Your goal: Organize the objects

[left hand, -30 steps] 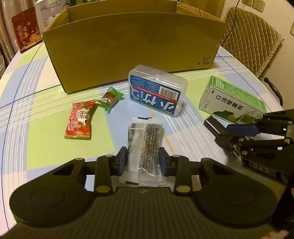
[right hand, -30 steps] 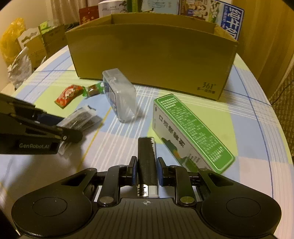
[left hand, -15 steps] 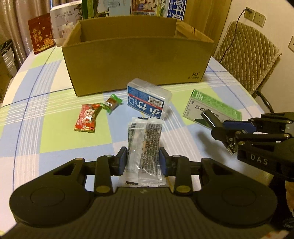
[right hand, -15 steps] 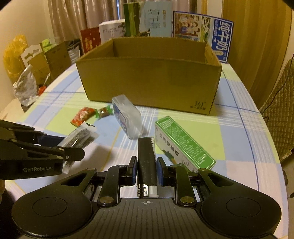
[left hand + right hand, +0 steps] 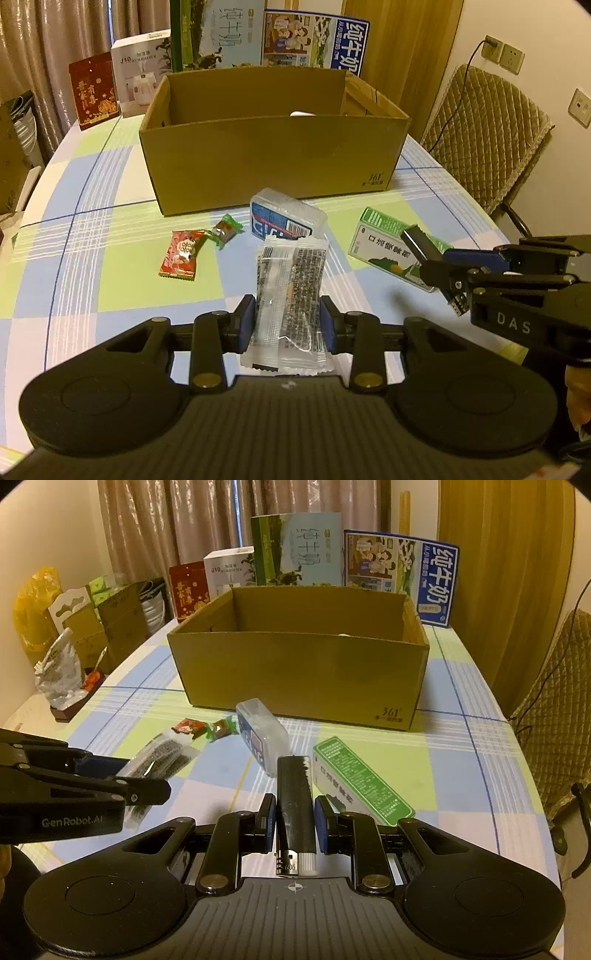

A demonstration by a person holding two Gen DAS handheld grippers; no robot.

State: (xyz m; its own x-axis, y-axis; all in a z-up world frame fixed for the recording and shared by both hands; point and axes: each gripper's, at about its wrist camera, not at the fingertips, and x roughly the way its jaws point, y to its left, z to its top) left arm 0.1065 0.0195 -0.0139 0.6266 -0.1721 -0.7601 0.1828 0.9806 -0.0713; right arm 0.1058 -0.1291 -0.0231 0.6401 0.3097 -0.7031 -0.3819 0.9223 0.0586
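Currently, a clear sachet (image 5: pixel 291 295) with dark printed contents is clamped between the pads of the left claw (image 5: pixel 288 325) and is held above the counter (image 5: pixel 74 258), which is covered in a blue, green and white checked cloth. A black lighter (image 5: pixel 295 805) is clamped in the right claw (image 5: pixel 295 821), its metal head pointing back toward the camera. Both claws are seen raised in front of an open cardboard box (image 5: pixel 273 155), which stands further back on the counter. Just before the box, a clear plastic case (image 5: pixel 286 219) with a blue label is noted. A green-and-white carton (image 5: pixel 391 247) lies to its right. To its left, a small green-wrapped candy (image 5: pixel 225 230) and a red snack packet (image 5: pixel 181 254) are recorded, lying close together. A small white item is glimpsed inside the box; what it is cannot be told. Printed cartons (image 5: pixel 399 568) stand behind the box.
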